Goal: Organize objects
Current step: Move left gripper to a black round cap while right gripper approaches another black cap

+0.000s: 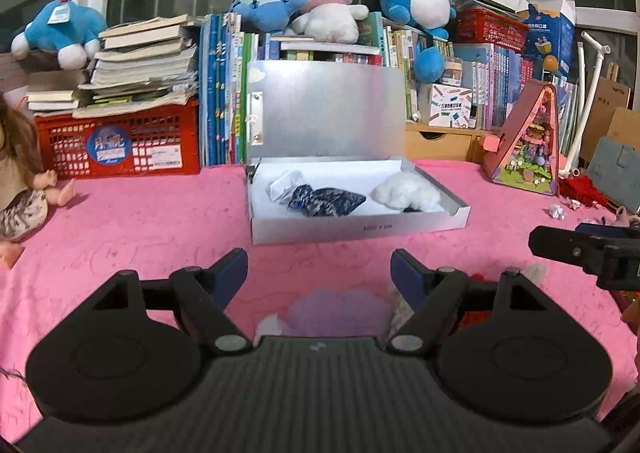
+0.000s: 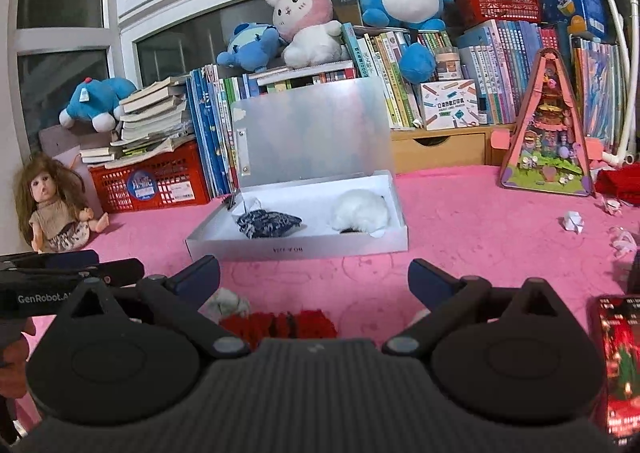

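Note:
An open white box (image 1: 360, 227) (image 2: 296, 249) with a raised lid stands on the pink cloth. Inside lie a dark blue patterned pouch (image 1: 326, 201) (image 2: 267, 223), a white fluffy item (image 1: 406, 191) (image 2: 362, 211) and a clear wrapper (image 1: 282, 185). My left gripper (image 1: 320, 273) is open and empty in front of the box, above a pale lilac item (image 1: 340, 313). My right gripper (image 2: 314, 281) is open and empty, above a red knitted item (image 2: 280, 323) and a grey-white tuft (image 2: 228, 303).
A doll (image 2: 52, 205) sits at the left. A red crate (image 1: 120, 143) with books, plush toys and a bookshelf line the back. A pink triangular toy house (image 2: 548, 129) stands at the right. Paper scraps (image 2: 574, 221) and a phone (image 2: 618, 365) lie at the right.

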